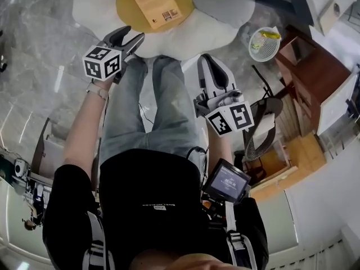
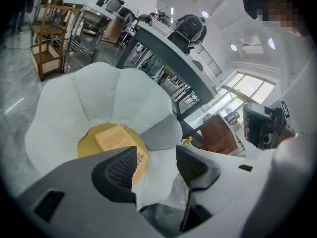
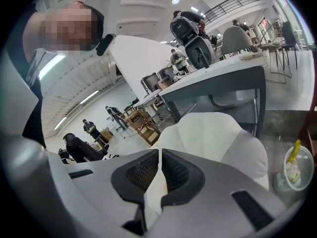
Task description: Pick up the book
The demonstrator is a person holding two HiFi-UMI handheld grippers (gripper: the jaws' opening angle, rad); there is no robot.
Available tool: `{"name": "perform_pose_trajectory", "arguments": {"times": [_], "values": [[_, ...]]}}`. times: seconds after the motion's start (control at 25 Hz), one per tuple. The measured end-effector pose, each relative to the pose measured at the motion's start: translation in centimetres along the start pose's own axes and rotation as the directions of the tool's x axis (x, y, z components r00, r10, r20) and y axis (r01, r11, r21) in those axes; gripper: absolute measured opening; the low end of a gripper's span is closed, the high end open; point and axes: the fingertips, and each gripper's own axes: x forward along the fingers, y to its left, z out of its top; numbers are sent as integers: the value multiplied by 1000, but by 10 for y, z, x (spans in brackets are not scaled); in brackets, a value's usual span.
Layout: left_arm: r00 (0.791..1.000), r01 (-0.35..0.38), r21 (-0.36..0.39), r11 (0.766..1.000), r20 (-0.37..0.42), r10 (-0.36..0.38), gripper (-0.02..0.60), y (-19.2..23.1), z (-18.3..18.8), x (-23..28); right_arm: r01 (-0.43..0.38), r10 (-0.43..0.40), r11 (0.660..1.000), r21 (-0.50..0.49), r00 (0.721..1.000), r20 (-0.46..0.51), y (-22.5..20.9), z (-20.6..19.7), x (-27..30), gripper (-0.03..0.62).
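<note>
Left gripper (image 1: 130, 36) held its jaws apart and empty, right gripper (image 1: 208, 66) closed on nothing, both short of book (image 1: 156, 3) lying on yellow centre of cushion (image 1: 214, 27), upper frame: approach step judged; next, straddle book's edge.

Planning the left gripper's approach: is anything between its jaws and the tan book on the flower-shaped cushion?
Nothing visible blocks it. The tan book lies bare on the yellow centre of the white flower-shaped cushion; only a cushion petal lies between it and the left gripper.
</note>
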Motion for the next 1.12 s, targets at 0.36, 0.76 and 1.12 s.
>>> {"name": "perform_pose_trajectory", "arguments": {"times": [0.36,0.76,1.12], "values": [[998,-19,-68,998,-65,15,239,45,-46,61,-33,34,999,13,998,-53,-50,-46,34,35],[993,-38,-137,990,-116,22,252,97,-101,138,-85,82,996,-28,991,-108,-101,-88,71,37],[979,-97,-144,985,-192,68,267,144,-150,185,-137,129,989,-56,982,-137,-134,-118,97,37]]}}
